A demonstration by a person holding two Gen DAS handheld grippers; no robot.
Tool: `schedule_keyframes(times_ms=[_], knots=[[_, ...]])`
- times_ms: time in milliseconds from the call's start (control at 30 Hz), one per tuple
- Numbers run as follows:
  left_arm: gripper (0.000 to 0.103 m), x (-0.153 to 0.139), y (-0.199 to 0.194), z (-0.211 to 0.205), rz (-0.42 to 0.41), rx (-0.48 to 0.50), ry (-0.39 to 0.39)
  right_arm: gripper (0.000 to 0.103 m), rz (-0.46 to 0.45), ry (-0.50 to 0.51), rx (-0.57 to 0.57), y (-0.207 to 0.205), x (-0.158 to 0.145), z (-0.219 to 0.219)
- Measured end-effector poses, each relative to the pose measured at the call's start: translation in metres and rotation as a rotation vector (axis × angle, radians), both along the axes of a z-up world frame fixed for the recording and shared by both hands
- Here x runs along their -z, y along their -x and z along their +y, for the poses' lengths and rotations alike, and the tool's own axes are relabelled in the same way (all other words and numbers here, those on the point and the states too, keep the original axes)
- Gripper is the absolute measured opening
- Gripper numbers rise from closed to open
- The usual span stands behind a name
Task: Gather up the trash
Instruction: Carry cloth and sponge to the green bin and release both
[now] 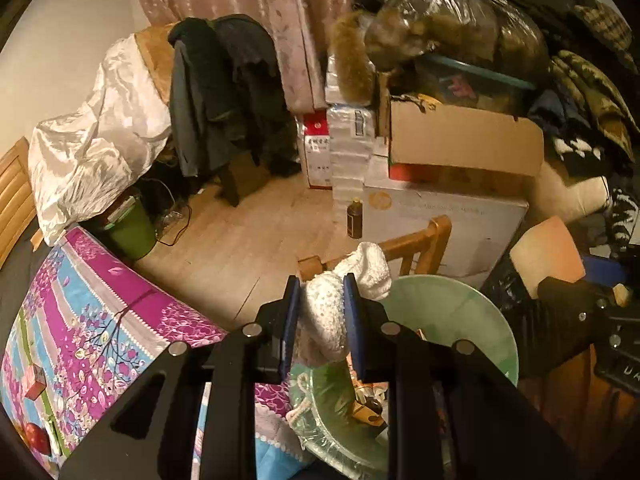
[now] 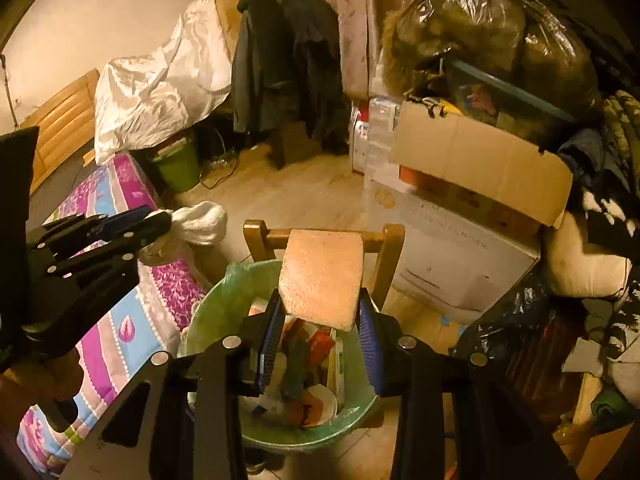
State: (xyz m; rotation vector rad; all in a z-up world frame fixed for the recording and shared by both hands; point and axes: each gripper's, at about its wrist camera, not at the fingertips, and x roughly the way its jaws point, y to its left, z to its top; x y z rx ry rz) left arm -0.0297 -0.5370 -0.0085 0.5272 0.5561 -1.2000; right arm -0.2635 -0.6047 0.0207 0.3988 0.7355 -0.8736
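Observation:
My left gripper (image 1: 321, 292) is shut on a crumpled white cloth (image 1: 352, 280), which sticks out beyond the blue pads above the near rim of the green-lined trash bin (image 1: 480, 312). In the right wrist view the same left gripper (image 2: 160, 220) comes in from the left, with the white cloth (image 2: 200, 218) bulging past its tips. My right gripper (image 2: 320, 308) is shut on a flat orange sponge-like pad (image 2: 322, 276), held right over the trash bin (image 2: 216, 312). Wrappers and paper scraps (image 2: 308, 372) fill the bin. The orange pad (image 1: 548, 254) also shows at the right of the left wrist view.
A bed with a purple and blue floral cover (image 2: 120, 320) borders the bin on the left. A wooden chair back (image 2: 384, 240) stands just behind the bin. Stacked cardboard boxes (image 2: 480, 168) and a black bag (image 2: 500, 32) crowd the right. A green bucket (image 1: 128, 232) sits on the wooden floor.

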Motion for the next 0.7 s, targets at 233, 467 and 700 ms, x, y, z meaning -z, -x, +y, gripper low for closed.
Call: schedule_keyframes(times_ms=[233, 467, 700], knots=[[0.021, 0.006, 0.007, -0.004, -0.005, 0.016, -0.016, 0.037, -0.011, -0.019, -0.004, -0.001, 0.003, -0.003], [0.021, 0.010, 0.009, -0.005, -0.004, 0.020, -0.029, 0.037, -0.027, -0.036, -0.017, -0.004, 0.007, -0.003], [0.043, 0.023, -0.003, -0.011, 0.121, 0.055, -0.064, 0.056, -0.013, -0.057, -0.021, -0.006, 0.020, -0.009]])
